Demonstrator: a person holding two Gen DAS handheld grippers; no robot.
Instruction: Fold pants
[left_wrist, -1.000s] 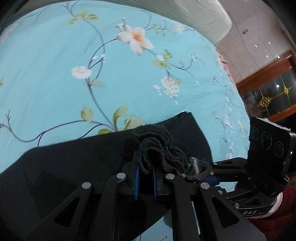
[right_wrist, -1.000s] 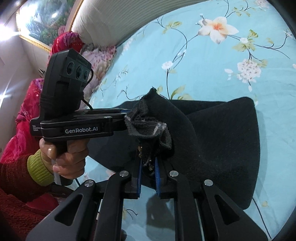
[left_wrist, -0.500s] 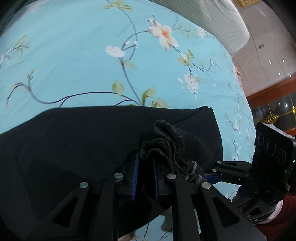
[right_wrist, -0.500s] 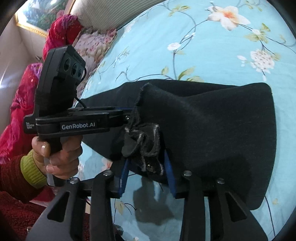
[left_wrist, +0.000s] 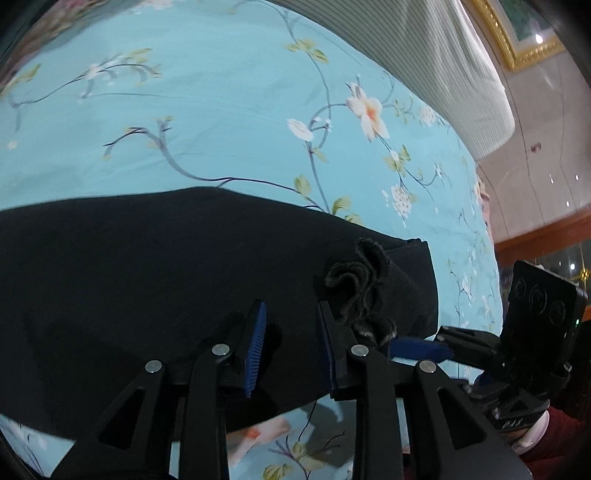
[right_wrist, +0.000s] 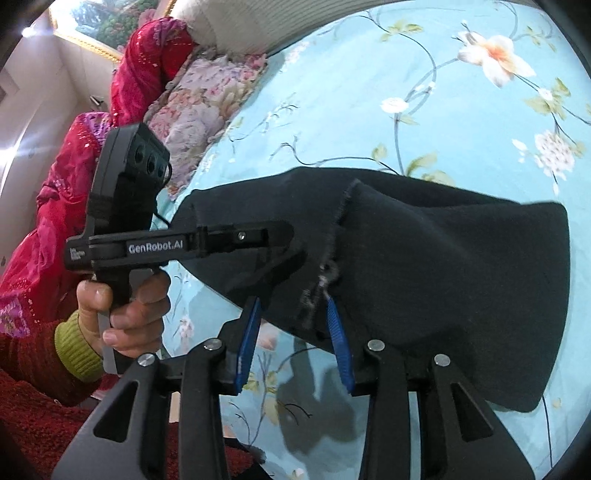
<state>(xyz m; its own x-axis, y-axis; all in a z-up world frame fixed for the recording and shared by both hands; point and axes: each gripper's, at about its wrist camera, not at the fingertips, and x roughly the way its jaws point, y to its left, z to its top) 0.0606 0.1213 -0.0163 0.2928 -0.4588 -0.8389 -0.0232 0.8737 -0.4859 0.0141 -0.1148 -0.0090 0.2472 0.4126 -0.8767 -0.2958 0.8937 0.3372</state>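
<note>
Black pants (left_wrist: 155, 266) lie folded on the light blue floral bedsheet (left_wrist: 207, 122); they also show in the right wrist view (right_wrist: 443, 266). A crumpled cuff (left_wrist: 360, 284) with a frayed edge rests on the folded stack. My left gripper (left_wrist: 291, 332) is open just above the fabric, the cuff beside its right finger. My right gripper (right_wrist: 291, 328) is open over the near edge of the pants, the frayed hem (right_wrist: 321, 284) lying between its fingers. Each gripper shows in the other's view, the right one (left_wrist: 417, 347) and the left one (right_wrist: 280, 236).
A white ribbed headboard cushion (left_wrist: 443, 62) runs along the far side of the bed. A pink floral quilt (right_wrist: 199, 107) and red cloth (right_wrist: 155, 48) are piled at the left. A hand in a red sleeve (right_wrist: 122, 310) holds the left gripper.
Both grippers opened and let go of the bunched cuff. The lifted layer dropped onto the stack and now lies flatter. Both grippers drew back slightly.
</note>
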